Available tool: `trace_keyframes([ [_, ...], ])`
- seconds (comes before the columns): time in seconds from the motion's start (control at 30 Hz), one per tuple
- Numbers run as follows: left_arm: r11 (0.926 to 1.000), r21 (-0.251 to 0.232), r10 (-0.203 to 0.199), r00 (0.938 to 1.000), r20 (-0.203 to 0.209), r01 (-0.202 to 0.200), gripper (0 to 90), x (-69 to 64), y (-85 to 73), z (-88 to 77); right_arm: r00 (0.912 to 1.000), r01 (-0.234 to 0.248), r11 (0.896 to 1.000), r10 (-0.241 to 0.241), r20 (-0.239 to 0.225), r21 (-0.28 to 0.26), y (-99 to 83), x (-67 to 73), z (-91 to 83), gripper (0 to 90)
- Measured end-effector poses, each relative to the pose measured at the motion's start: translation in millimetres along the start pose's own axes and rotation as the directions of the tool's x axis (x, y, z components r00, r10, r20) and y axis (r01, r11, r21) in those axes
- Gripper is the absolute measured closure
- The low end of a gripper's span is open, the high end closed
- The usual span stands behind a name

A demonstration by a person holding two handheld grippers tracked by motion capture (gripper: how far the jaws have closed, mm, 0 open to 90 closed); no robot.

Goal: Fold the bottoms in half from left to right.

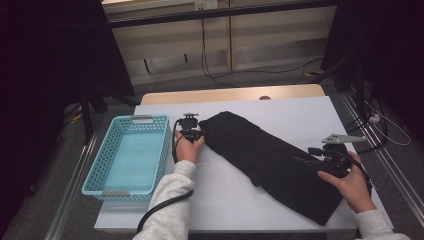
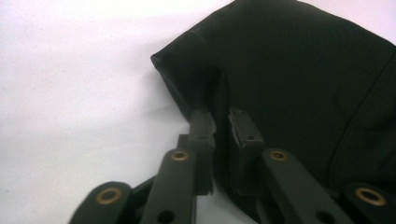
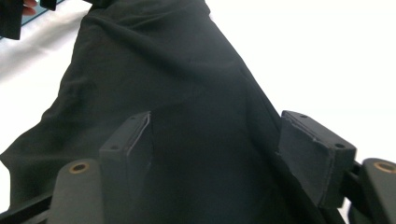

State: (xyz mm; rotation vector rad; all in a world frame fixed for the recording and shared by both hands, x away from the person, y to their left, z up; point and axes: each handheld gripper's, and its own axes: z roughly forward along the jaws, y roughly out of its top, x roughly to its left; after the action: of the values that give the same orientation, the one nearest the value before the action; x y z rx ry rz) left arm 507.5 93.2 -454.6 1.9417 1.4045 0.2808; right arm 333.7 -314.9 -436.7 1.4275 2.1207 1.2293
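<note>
Cloth [image 1: 265,160] lies mid-table, running from 11 o'clock to 5 o'clock, just right of the basket [image 1: 131,155]; your left gripper [image 1: 190,131] is clamped on a pinched fold at its 11 o'clock corner, likely for lifting or folding; your right gripper [image 1: 309,161] sits over the 4 o'clock end, jaws apart either side of the fabric, not gripping yet.
</note>
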Motion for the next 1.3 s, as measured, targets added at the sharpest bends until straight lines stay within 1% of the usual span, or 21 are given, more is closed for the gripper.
trace_keyframes([
  [0.03,1.0,0.005,0.002,1.0,0.004,-0.002,82.1,-0.3,0.4,0.2,1.0,-0.001,1.0,0.001,0.002,0.001,0.0,0.1,0.1,25.7],
  [0.07,0.9999,0.012,-0.003,1.0,0.007,0.003,82.9,0.0,1.6,-0.1,1.0,0.003,1.0,-0.003,-0.001,0.002,0.0,0.7,0.3,25.6],
  [0.1,0.9999,0.009,-0.008,1.0,0.003,0.008,83.2,0.2,2.5,0.1,1.0,0.008,1.0,-0.008,-0.001,0.0,0.2,1.4,0.3,25.6],
  [0.13,0.9996,0.022,-0.015,0.9998,0.01,0.015,83.5,1.0,4.1,0.0,1.0,0.008,1.0,-0.008,0.001,0.0,0.4,2.0,0.3,25.6],
  [0.17,0.9995,0.024,-0.02,0.9997,0.013,0.02,83.7,1.6,5.1,-0.3,1.0,0.009,1.0,-0.009,-0.002,0.0,0.9,2.1,0.4,25.3],
  [0.23,0.9995,0.021,-0.023,0.9997,0.008,0.023,84.0,3.1,7.4,-2.2,0.9999,0.011,1.0,-0.011,-0.002,-0.006,1.6,2.9,-0.1,25.1],
  [0.3,0.9996,0.012,-0.024,0.9997,0.01,0.024,84.1,4.8,9.7,-5.1,0.9997,0.016,1.0,-0.016,-0.016,-0.008,1.7,3.2,0.1,24.9],
  [0.37,0.9995,0.007,-0.029,0.9995,0.014,0.029,84.2,6.3,12.1,-8.1,0.9992,0.021,1.0,-0.021,-0.033,-0.002,1.3,3.7,0.9,24.2],
  [0.47,0.9994,0.006,-0.034,0.9993,0.012,0.034,84.2,8.4,15.7,-11.3,0.999,0.021,1.0,-0.02,-0.039,0.011,0.5,3.3,2.0,23.2],
  [0.63,0.9992,0.003,-0.04,0.9992,0.006,0.04,84.3,11.8,21.6,-16.8,0.9993,0.02,1.0,-0.02,-0.032,0.003,0.7,2.6,0.1,23.1],
  [0.67,0.9994,0.007,-0.034,0.9994,0.004,0.034,84.3,12.2,22.4,-17.8,0.9993,0.021,1.0,-0.021,-0.031,0.002,0.7,2.5,-0.2,23.1],
  [0.73,0.9994,0.0,-0.035,0.9994,0.001,0.035,84.3,13.0,23.9,-19.1,0.9994,0.019,1.0,-0.019,-0.028,0.002,0.7,2.4,-0.6,23.1],
  [0.83,0.9989,-0.007,-0.046,0.9989,-0.007,0.046,84.3,15.5,26.2,-20.9,0.9994,0.017,1.0,-0.017,-0.029,0.0,1.0,2.3,-1.2,23.1],
  [0.93,0.9995,-0.006,-0.032,0.9992,-0.025,0.032,84.3,20.0,30.1,-24.4,0.9995,0.017,1.0,-0.017,-0.028,0.0,1.1,2.1,-1.6,23.1],
  [1.0,0.9988,-0.017,-0.047,0.9982,-0.036,0.046,84.3,23.4,32.7,-26.2,0.9994,0.019,1.0,-0.018,-0.028,0.003,0.8,1.6,-1.1,23.1],
  [1.03,0.9988,-0.021,-0.044,0.9982,-0.04,0.043,84.4,25.3,33.6,-26.9,0.9995,0.017,1.0,-0.017,-0.025,0.003,0.6,1.2,-0.9,23.1],
  [1.07,0.9989,-0.02,-0.043,0.9975,-0.056,0.042,84.3,27.8,35.1,-28.6,0.9995,0.016,1.0,-0.016,-0.026,0.004,0.6,1.0,-0.9,23.1],
  [1.1,0.9989,-0.02,-0.043,0.9975,-0.056,0.042,84.3,27.8,35.1,-28.6,0.9995,0.016,1.0,-0.016,-0.026,0.004,0.6,1.0,-0.9,23.1],
  [1.13,0.9991,-0.024,-0.038,0.9966,-0.074,0.036,84.3,29.7,36.5,-30.2,0.9995,0.019,1.0,-0.019,-0.024,0.001,0.6,0.3,-1.4,23.1],
  [1.2,0.9989,-0.03,-0.037,0.9974,-0.061,0.036,84.3,28.4,36.3,-31.5,0.9995,0.02,1.0,-0.02,-0.024,-0.001,0.8,0.1,-1.8,23.1],
  [1.3,0.9992,-0.037,-0.015,0.9989,-0.045,0.014,84.3,23.0,34.9,-32.6,0.9995,0.019,1.0,-0.019,-0.026,-0.001,1.1,0.6,-1.6,23.1],
])
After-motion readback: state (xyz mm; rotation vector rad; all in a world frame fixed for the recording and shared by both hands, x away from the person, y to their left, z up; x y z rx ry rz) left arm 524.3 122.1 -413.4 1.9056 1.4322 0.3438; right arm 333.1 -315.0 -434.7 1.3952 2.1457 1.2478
